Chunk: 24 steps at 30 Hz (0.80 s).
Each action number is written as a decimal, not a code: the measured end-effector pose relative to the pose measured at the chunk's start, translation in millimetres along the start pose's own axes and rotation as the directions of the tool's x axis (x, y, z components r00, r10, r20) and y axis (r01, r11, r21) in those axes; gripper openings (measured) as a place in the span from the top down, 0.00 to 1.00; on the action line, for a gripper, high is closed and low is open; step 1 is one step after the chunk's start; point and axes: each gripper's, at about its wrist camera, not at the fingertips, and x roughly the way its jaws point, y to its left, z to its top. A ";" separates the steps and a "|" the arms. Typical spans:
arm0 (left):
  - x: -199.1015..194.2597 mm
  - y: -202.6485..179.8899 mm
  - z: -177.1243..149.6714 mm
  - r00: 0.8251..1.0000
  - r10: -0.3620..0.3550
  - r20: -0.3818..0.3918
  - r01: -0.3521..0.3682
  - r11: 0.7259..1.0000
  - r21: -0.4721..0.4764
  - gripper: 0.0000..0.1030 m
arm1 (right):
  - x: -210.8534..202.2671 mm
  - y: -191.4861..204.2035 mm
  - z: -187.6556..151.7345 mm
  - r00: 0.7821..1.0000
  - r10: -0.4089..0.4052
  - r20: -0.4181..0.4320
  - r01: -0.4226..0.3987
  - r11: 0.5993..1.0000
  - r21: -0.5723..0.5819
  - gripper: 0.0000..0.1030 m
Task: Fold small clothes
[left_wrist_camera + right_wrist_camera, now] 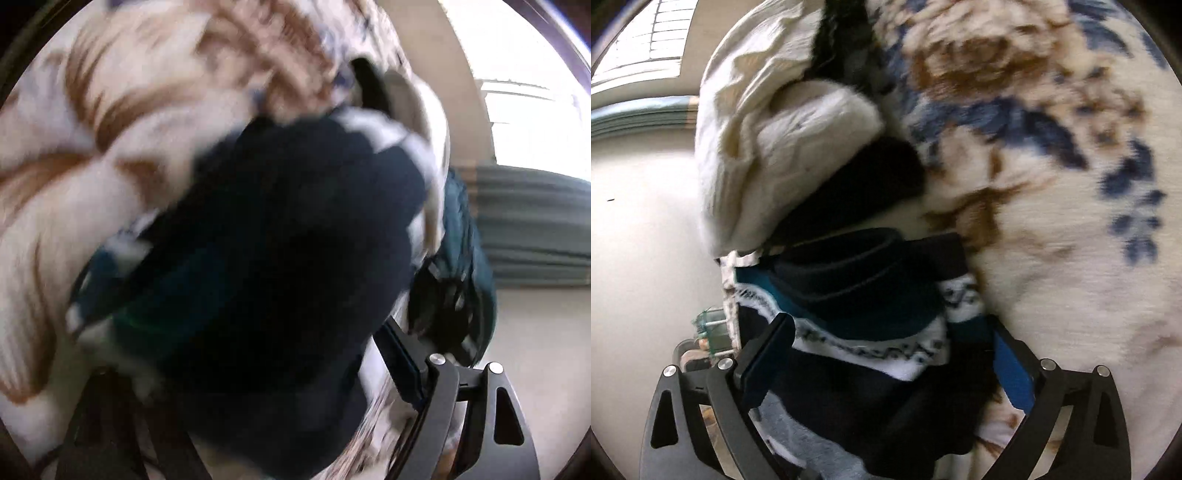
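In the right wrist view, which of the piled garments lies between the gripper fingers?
The navy garment with the white patterned band: it sits between the right gripper fingers, while the cream knit garment lies farther off, untouched.

A bunched navy garment [871, 332] with teal and white patterned bands lies crumpled on a floral blanket [1052, 184].

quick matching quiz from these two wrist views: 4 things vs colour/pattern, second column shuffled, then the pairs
Things:
1. sweater
2. blanket
3. cream knit
4. curtain

Colour or pattern:
A. plain off-white with cable texture
B. grey-green, pleated, under a bright window
C. dark navy with teal and a white patterned band
D. white with brown and blue flowers

Pairs: 1-C, 2-D, 3-A, 4-B

The sweater sits between the fingers of the right gripper.
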 end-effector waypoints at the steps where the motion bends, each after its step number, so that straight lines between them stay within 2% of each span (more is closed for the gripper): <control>1: -1.6 -5.0 2.4 1.000 0.014 0.014 -0.014 1.000 0.013 0.48 | 2.8 4.4 -0.2 1.000 -0.006 0.003 0.006 1.000 -0.016 0.19; 2: -2.9 -11.9 6.4 0.999 0.026 0.022 -0.027 0.999 0.037 0.52 | 6.3 8.9 -1.9 1.000 -0.021 0.000 0.021 0.999 -0.041 0.32; 3: -4.9 -15.7 8.5 0.999 0.022 0.024 -0.024 0.998 0.051 0.57 | 11.4 11.8 -5.0 0.998 -0.054 -0.005 0.054 0.997 -0.053 0.63; 4: -7.9 -20.2 13.9 1.000 0.022 0.018 -0.023 0.998 0.066 0.60 | 14.1 12.7 -9.6 0.999 -0.052 -0.002 0.051 0.997 -0.053 0.74; 7: -18.2 -28.8 32.0 0.999 0.030 -0.026 -0.027 0.994 0.108 0.61 | 7.9 13.9 -23.6 0.998 -0.034 0.056 0.036 0.999 -0.036 0.80; 10: -30.3 -36.3 55.6 0.996 0.040 -0.082 -0.024 0.982 0.185 0.61 | -12.1 9.6 -54.0 0.993 0.004 0.114 -0.007 1.000 0.021 0.82; 11: -34.7 -38.7 65.1 0.994 0.032 -0.109 -0.010 0.979 0.204 0.61 | -22.1 9.2 -74.2 0.990 0.015 0.139 -0.022 0.999 0.046 0.82; 12: -39.7 -41.6 80.3 0.985 0.026 -0.171 0.015 0.972 0.235 0.61 | -29.2 9.8 -93.2 0.988 0.018 0.156 -0.028 0.998 0.063 0.82; 13: -44.5 -40.1 85.8 0.980 0.043 -0.193 0.009 0.965 0.261 0.61 | -32.1 14.8 -110.3 0.986 0.019 0.166 -0.032 0.997 0.077 0.82; 15: -52.8 -42.2 104.7 0.959 0.072 -0.275 0.022 0.946 0.324 0.61 | -40.4 16.9 -161.0 0.984 0.021 0.179 -0.045 0.990 0.136 0.82; 16: -56.6 -42.8 115.7 0.948 0.118 -0.297 -0.003 0.932 0.362 0.61 | -39.8 20.5 -180.6 0.984 0.018 0.176 -0.046 0.987 0.155 0.82; 18: -55.2 -41.4 139.2 0.909 0.194 -0.369 -0.016 0.901 0.434 0.57 | -31.9 30.1 -227.4 0.989 0.002 0.146 -0.030 0.981 0.190 0.82; 19: -54.3 -39.3 144.5 0.897 0.235 -0.375 -0.037 0.884 0.466 0.54 | -25.9 32.1 -236.4 0.992 0.007 0.123 -0.031 0.980 0.194 0.79; 20: -51.5 -35.5 151.6 0.883 0.257 -0.392 -0.040 0.874 0.484 0.51 | -11.4 34.3 -246.6 0.998 -0.014 0.055 0.003 0.980 0.200 0.77; 21: -49.0 -29.9 156.2 0.873 0.271 -0.405 -0.046 0.873 0.485 0.41 | -2.3 35.2 -249.4 0.998 -0.059 0.011 0.055 0.979 0.196 0.72; 22: -48.1 -20.6 158.0 0.862 0.289 -0.416 -0.067 0.879 0.472 0.37 | 1.9 33.4 -249.6 0.997 -0.078 -0.010 0.078 0.977 0.196 0.68; 23: -47.3 -12.4 157.9 0.854 0.275 -0.441 -0.061 0.896 0.440 0.37 | 1.5 29.6 -247.7 0.996 -0.087 -0.014 0.088 0.974 0.210 0.64; 24: -49.9 -6.2 156.9 0.858 0.256 -0.445 -0.057 0.909 0.413 0.36 | -0.3 27.8 -246.0 0.994 -0.111 -0.014 0.112 0.969 0.220 0.50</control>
